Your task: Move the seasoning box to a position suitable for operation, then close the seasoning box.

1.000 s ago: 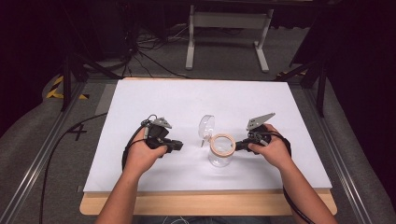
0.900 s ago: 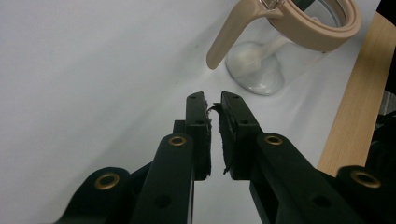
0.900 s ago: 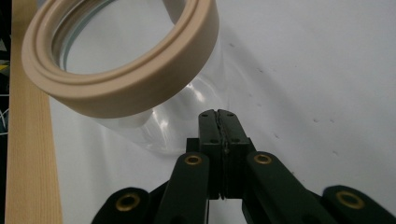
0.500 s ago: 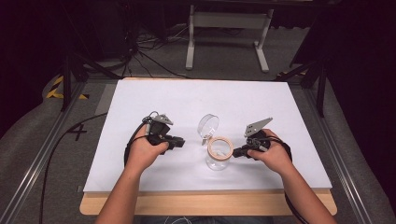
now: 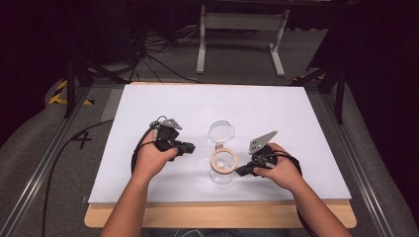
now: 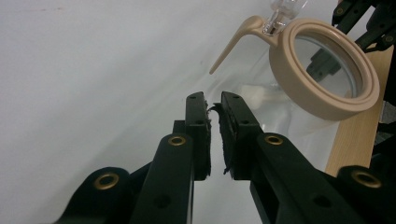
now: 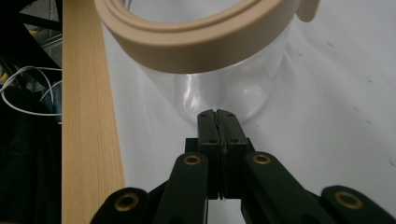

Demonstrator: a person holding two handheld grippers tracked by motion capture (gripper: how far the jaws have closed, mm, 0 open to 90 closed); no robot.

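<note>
White sheet [image 5: 163, 106] is covering the table, matte and smooth, pale wood edge running along 6 o'clock; clear glass jar [image 5: 223, 169] is standing just below centre, round, tan ring collar at its mouth, hinged lid [image 5: 221, 131] swung open toward 12 o'clock; something small and white is lying inside; closing is seemingly left to do; right gripper [image 5: 240, 171] is resting at the jar's 3 o'clock, jaws pressed together, empty; left gripper [image 5: 190, 147] is sitting at 9 o'clock, jaws nearly together, holding nothing.

Jar [image 5: 223, 168] mid table [image 5: 296, 113]; left claw [image 5: 191, 147] left, right claw [image 5: 239, 173] right.
</note>
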